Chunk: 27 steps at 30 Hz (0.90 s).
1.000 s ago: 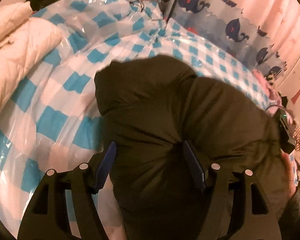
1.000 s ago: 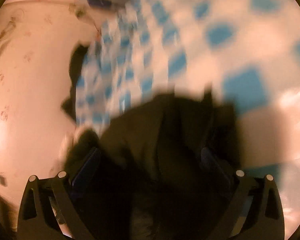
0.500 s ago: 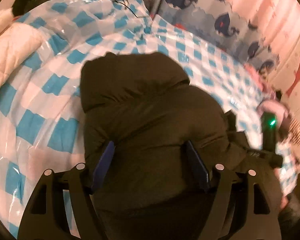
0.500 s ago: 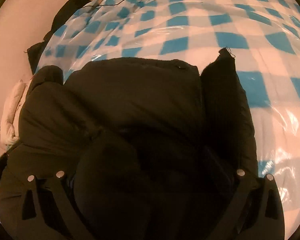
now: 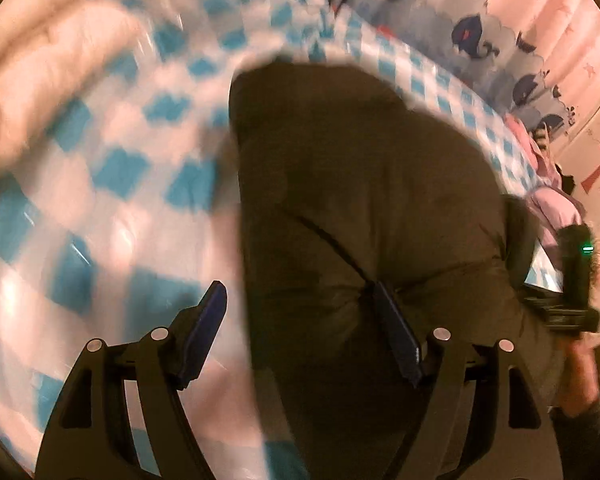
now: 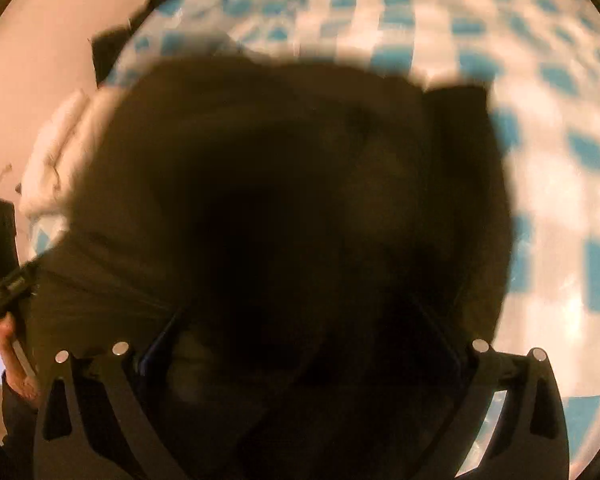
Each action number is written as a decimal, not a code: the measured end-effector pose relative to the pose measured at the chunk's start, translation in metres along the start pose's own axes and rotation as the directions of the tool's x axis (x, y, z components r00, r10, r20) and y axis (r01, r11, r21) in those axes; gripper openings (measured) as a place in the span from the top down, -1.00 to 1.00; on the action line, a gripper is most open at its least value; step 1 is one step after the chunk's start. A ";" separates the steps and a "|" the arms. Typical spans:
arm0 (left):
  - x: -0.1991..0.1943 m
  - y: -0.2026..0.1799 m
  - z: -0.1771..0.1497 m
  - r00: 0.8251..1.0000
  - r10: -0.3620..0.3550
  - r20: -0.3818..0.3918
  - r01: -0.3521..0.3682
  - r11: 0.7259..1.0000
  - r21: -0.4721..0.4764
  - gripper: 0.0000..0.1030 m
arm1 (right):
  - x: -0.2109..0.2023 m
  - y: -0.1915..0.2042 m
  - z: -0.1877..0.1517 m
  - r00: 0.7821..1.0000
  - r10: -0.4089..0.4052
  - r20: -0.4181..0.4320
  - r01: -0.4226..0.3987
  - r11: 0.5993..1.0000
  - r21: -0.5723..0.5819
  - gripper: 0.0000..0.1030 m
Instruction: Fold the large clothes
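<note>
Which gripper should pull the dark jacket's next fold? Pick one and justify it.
Probably right. The right gripper has the dark jacket bunched thickly between its fingers. The left gripper stands wide, one finger over the blue checkered cover, only its other finger pressing the fabric.

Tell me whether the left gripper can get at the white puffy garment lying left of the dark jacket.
Probably yes. The left gripper is open, with only its right finger against the dark jacket. Between it and the white puffy garment lies only bare checkered cover, though the view is blurred.

Both wrist views close above the same dark jacket (image 5: 360,208), facing down.
</note>
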<state>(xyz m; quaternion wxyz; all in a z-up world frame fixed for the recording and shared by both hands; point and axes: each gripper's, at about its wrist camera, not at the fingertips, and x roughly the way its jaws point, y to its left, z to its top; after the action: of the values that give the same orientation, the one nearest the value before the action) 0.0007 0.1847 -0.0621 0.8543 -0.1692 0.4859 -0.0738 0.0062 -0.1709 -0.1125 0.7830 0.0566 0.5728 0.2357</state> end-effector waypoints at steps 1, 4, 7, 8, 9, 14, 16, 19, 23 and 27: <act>-0.003 0.002 0.000 1.000 -0.009 0.001 0.009 1.000 -0.017 -0.40 | -0.001 -0.002 0.001 1.000 -0.005 -0.006 0.005 1.000 0.013 -0.87; -0.027 0.008 0.002 0.997 -0.064 0.043 0.067 0.997 -0.050 -0.40 | -0.028 -0.011 0.001 0.992 0.108 0.068 -0.115 0.988 0.100 -0.87; -0.034 0.030 0.005 0.988 -0.148 0.038 0.152 0.979 -0.133 -0.57 | -0.055 -0.038 -0.005 0.976 0.145 0.164 -0.180 0.957 0.229 -0.87; -0.031 0.035 0.005 0.986 -0.163 0.030 0.166 0.974 -0.157 -0.59 | -0.055 -0.045 -0.006 0.978 0.137 0.160 -0.175 0.949 0.261 -0.87; -0.025 0.042 0.005 0.981 -0.192 0.013 0.191 0.964 -0.185 -0.60 | -0.053 -0.053 -0.007 0.980 0.131 0.149 -0.171 0.939 0.297 -0.87; 0.018 0.045 -0.006 0.948 -0.309 -0.075 0.279 0.922 -0.268 -0.69 | -0.023 -0.073 -0.014 0.943 0.317 0.102 -0.328 0.833 0.446 -0.88; 0.023 0.046 -0.010 0.925 -0.376 -0.058 0.342 0.888 -0.308 -0.69 | -0.021 -0.078 -0.015 0.913 0.388 0.125 -0.399 0.786 0.473 -0.88; 0.024 0.043 -0.011 0.923 -0.381 -0.054 0.349 0.889 -0.297 -0.73 | -0.026 -0.091 -0.014 0.903 0.402 0.154 -0.422 0.756 0.501 -0.87; 0.028 0.041 -0.008 0.926 -0.375 -0.054 0.343 0.891 -0.296 -0.75 | -0.019 -0.084 -0.011 0.934 0.346 0.086 -0.343 0.806 0.482 -0.87; 0.032 0.031 -0.006 0.921 -0.382 -0.072 0.350 0.896 -0.273 -0.76 | -0.015 -0.077 -0.009 0.906 0.411 0.101 -0.405 0.772 0.489 -0.89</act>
<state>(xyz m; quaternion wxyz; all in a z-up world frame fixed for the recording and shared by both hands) 0.0106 0.2029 -0.1023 0.7644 -0.3609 0.5028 -0.1810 0.0181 -0.2465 -0.1303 0.6681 0.3785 0.5924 0.2438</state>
